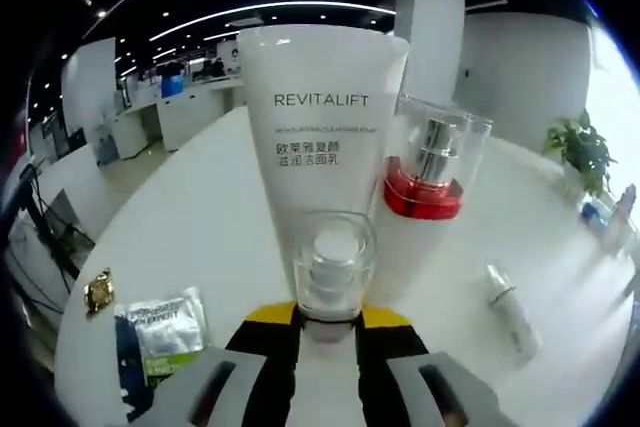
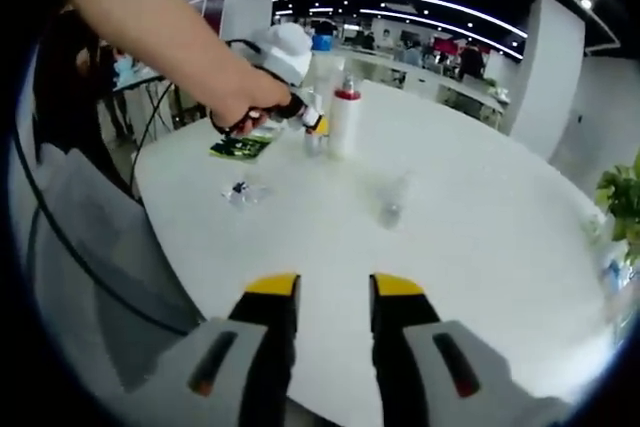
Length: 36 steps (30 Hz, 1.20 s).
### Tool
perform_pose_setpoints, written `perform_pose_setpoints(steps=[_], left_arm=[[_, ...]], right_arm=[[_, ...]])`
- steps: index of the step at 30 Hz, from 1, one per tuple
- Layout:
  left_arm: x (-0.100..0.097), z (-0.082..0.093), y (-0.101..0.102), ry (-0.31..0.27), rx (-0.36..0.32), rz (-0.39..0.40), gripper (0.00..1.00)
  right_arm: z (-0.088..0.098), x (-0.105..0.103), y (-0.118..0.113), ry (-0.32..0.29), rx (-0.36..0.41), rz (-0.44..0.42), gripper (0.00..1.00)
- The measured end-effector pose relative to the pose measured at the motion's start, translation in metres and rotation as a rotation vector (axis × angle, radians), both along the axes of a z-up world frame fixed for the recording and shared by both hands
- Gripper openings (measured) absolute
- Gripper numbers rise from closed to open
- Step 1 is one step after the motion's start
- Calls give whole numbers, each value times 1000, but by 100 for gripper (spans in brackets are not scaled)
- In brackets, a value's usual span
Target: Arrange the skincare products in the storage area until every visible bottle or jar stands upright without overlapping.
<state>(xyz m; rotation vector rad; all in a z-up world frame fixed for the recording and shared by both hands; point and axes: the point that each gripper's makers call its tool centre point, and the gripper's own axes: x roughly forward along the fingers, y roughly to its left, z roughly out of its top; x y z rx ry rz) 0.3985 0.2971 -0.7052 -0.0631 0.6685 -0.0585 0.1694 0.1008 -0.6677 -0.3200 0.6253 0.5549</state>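
Glass, I'm judging: the small clear jar I'm approaching with the left gripper looks rigid, slippery, best pinched at its sides. It's standing mid-table before the white tube. Both grippers' fingers are hanging narrowly apart, empty.

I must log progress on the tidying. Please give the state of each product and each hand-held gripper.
REVITALIFT tube: upright.
Clear jar: upright, between the jaws of the left hand-held gripper.
Red-collared pump bottle: upright.
Small white bottle: lying down.
Sachet: flat.
Right hand-held gripper: open, empty.
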Motion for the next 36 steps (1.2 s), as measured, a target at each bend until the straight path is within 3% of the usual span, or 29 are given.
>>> perform_pose_setpoints(steps=[13,19,27,30,36], left_arm=[[1,-9,4,22,-32,66,23],[-7,-12,7,38,-53,97,33],[-42,-16,9,46,-70,78,35],[-62,-8,3,-16,-143,28,34],[-128,10,14,-52,-170,-79,34]], right_arm=[[-4,-1,0,0,-29,12,28],[-4,-1,1,-3,-32,14,28],[-3,-2,4,-4,-26,28,28],[-3,-2,5,7,-11,32,28],[1,1,2,1,30,7,28]])
